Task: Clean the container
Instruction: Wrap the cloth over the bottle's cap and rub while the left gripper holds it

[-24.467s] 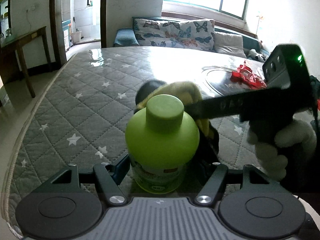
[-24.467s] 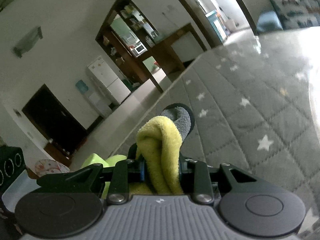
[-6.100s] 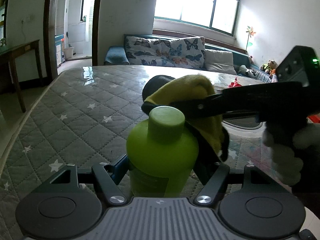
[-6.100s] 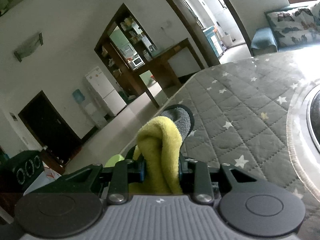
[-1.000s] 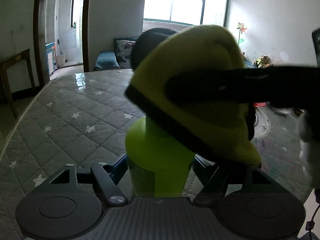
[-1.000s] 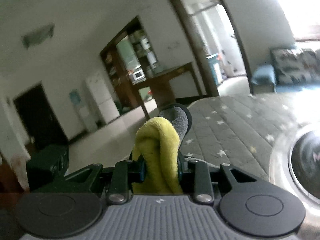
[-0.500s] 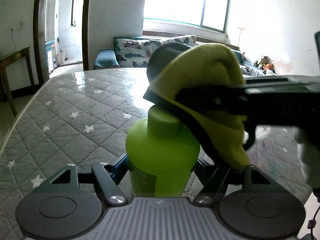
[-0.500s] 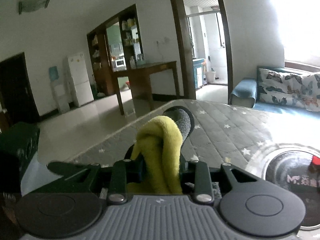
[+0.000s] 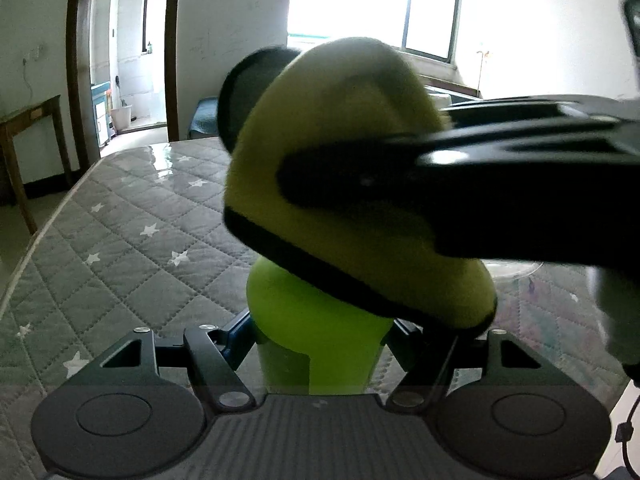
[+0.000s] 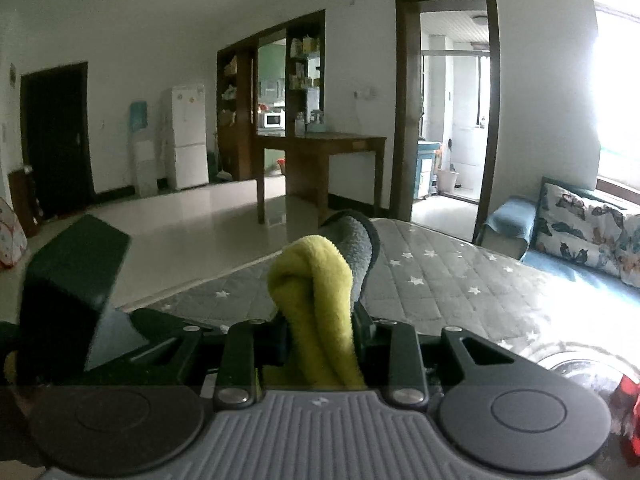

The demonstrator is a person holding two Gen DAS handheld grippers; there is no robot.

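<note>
My left gripper (image 9: 320, 332) is shut on a lime green bottle (image 9: 316, 332) and holds it upright above the table. My right gripper (image 10: 316, 332) is shut on a folded yellow and grey cloth (image 10: 316, 296). In the left wrist view the cloth (image 9: 352, 168) lies over the top of the bottle and hides its cap, with the right gripper's black finger (image 9: 440, 184) reaching in from the right. The left gripper's black body (image 10: 76, 280) shows at the left of the right wrist view.
A grey quilted star-pattern cover lies on the table (image 9: 120, 232). A round dark plate (image 10: 580, 360) and a red object (image 10: 628, 400) sit at the right. A sofa with butterfly cushions (image 10: 588, 220) stands beyond the table, and a wooden desk (image 10: 320, 148) stands behind it.
The cloth has moved closer and back over the bottle's top, so that it hides the cap that showed half a second ago. The right wrist view has swung toward the room.
</note>
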